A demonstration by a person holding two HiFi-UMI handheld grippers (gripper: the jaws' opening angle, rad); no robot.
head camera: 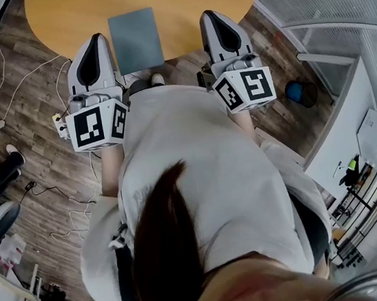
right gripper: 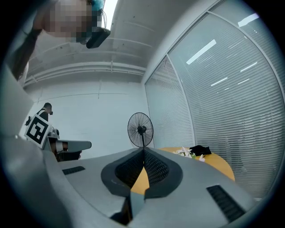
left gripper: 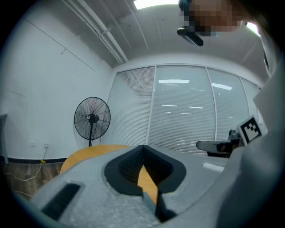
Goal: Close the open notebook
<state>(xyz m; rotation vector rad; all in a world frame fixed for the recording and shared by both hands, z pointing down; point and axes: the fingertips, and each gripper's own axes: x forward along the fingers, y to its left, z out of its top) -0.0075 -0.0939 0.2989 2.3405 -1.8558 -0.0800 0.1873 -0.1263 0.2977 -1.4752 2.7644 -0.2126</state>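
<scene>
A grey-blue notebook point(head camera: 135, 40) lies flat on the round wooden table point(head camera: 76, 13), near its front edge, and looks shut with only its cover showing. My left gripper point(head camera: 97, 37) is held level just left of it, at the table's edge. On the notebook's other side my right gripper point(head camera: 208, 14) is also level, with its tip over the edge. In the left gripper view the jaws point(left gripper: 142, 147) meet at the tip with nothing between them. The right gripper view shows the same for the right gripper point(right gripper: 143, 150). Neither gripper touches the notebook.
A standing fan point(left gripper: 92, 118) is beyond the table by a glass wall with blinds point(left gripper: 187, 111). White flowers and a black object point(right gripper: 196, 151) lie on the far part of the table. Cables point(head camera: 23, 85) run over the wood floor at left; a blue object point(head camera: 295, 91) sits at right.
</scene>
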